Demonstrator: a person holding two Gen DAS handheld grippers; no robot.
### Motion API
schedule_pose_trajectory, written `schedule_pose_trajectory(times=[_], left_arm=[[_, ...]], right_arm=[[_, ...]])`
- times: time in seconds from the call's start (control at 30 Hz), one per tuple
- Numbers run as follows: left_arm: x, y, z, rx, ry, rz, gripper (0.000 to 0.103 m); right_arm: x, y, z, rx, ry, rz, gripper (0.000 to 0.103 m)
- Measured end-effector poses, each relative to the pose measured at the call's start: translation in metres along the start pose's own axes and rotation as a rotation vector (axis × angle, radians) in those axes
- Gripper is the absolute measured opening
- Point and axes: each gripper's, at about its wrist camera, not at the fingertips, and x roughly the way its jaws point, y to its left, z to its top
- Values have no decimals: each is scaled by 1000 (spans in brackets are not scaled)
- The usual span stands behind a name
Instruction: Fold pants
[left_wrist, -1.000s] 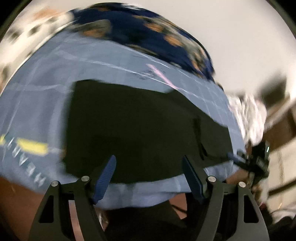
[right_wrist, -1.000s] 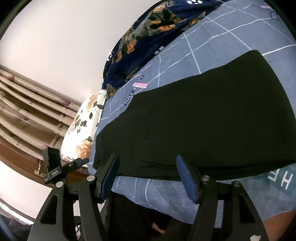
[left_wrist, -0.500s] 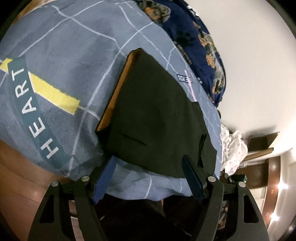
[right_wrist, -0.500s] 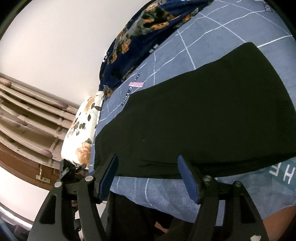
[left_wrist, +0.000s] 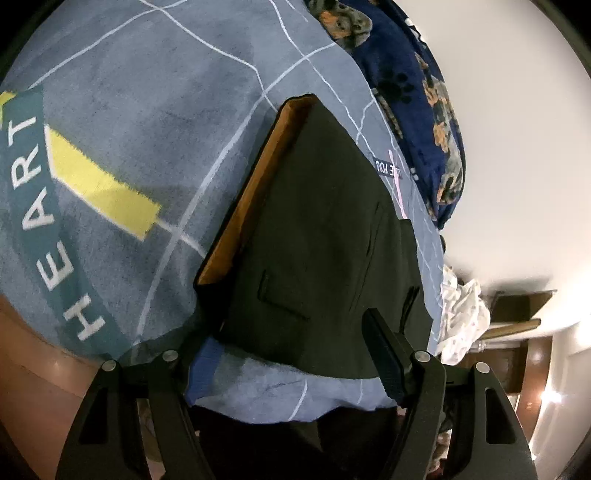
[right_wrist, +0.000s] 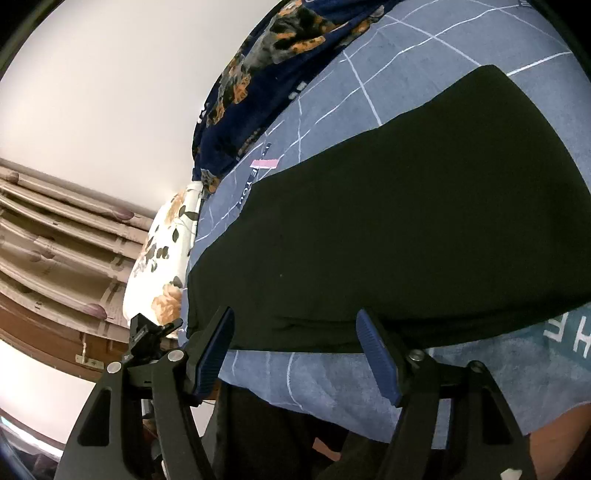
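Left gripper (left_wrist: 291, 354) lower, rolled.

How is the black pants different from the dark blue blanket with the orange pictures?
The pants are plain black; the dark blue blanket has orange and grey pictures. The pants lie flat and smooth near the bed's front edge; the blanket is bunched up along the far side by the wall. Both rest on the grey-blue bed cover.

The black pants (left_wrist: 325, 236) lie flat and folded lengthwise on my blue blanket (left_wrist: 155, 122), near its front edge. An orange lining shows along one end (the waistband, with a pocket nearby).
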Motion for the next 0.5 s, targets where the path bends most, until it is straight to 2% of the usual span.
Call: schedule_pose_trajectory(times=[0.1,0.2,0.23,0.27,0.3,0.33,0.37,0.43,0.5], left_arm=[[2,0,-2,14,-6,-20,73],[4,4,2,-11,-31,-82,74],[4,3,3,-1,-40,-99,74],[2,-4,1,51,-52,-90,73],[2,-11,0,104,-59,-63,62],[3,-19,-2,170,-64,-17,45],[5,-27,-5,239,-70,48,39],[12,-23,-3,229,-50,81,35],[17,-15,1,182,-21,63,35]], right_arm=[[-1,-1,1,3,-10,3,70],[4,-6,0,28,4,9,70],[4,-6,0,32,8,7,70],[5,-6,-1,33,11,4,70],[5,-5,0,30,10,2,70],[4,-4,0,28,8,1,70],[4,-4,0,26,6,1,70],[4,-4,1,30,4,0,72],[5,-5,0,35,10,0,72]])
